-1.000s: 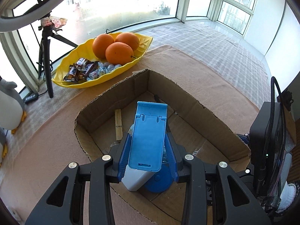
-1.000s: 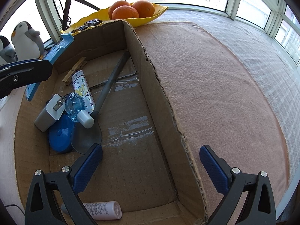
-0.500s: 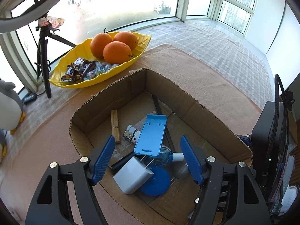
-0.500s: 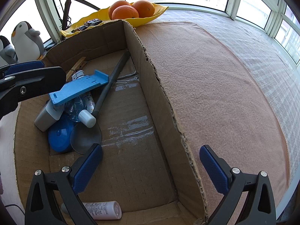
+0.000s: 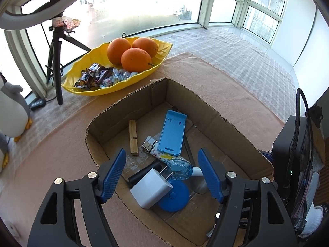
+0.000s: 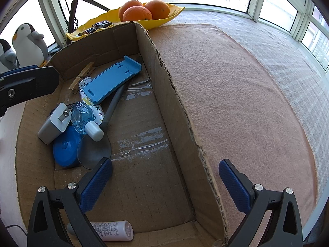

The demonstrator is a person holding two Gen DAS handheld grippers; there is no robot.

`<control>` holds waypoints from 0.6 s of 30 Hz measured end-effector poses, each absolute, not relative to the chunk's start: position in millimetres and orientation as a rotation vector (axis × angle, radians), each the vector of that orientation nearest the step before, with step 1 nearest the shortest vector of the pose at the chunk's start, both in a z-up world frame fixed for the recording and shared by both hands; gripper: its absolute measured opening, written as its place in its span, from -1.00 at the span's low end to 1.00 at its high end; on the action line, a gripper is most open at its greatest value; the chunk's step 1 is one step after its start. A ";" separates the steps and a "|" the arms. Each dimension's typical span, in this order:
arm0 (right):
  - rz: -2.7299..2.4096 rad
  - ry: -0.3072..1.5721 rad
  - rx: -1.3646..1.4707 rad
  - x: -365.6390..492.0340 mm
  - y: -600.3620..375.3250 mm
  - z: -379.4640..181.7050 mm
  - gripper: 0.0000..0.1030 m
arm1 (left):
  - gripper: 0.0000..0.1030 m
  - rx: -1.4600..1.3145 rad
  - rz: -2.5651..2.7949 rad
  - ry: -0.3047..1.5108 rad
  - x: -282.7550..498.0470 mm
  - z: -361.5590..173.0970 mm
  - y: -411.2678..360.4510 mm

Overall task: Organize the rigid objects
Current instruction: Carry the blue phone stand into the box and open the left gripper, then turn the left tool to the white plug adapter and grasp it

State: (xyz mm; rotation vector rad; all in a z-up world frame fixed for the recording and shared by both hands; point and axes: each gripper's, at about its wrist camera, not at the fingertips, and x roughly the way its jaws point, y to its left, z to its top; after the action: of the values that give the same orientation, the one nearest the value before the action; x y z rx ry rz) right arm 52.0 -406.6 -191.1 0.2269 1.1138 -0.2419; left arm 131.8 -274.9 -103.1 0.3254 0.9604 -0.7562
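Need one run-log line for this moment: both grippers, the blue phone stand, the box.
left gripper: open, empty | right gripper: open, empty | blue phone stand: lying in cardboard box atop other items | step: stand placed

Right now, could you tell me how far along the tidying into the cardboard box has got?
Done: the blue phone stand, white charger, clothespin, spoon, round blue case and white tube all lie inside the cardboard box. In hand: nothing; the left gripper and right gripper are both open and empty. Left: nothing loose shows on the blanket; only the fruit dish sits beyond the box.
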 end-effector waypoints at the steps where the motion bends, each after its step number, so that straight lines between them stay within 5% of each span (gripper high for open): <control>1: -0.242 1.114 0.227 52.0 -406.7 -191.2 0.98 | 0.41 0.321 -0.752 0.958 132.3 -101.8 -271.7; 18: -0.242 1.114 0.227 51.7 -406.4 -191.5 0.98 | 0.41 0.240 -0.516 0.924 154.3 -84.7 -143.6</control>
State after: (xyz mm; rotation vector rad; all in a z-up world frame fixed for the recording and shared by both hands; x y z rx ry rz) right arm 51.7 -406.4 -191.5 0.2271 1.1145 -0.2420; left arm 154.3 -143.6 -84.7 0.2400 0.9239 -0.5159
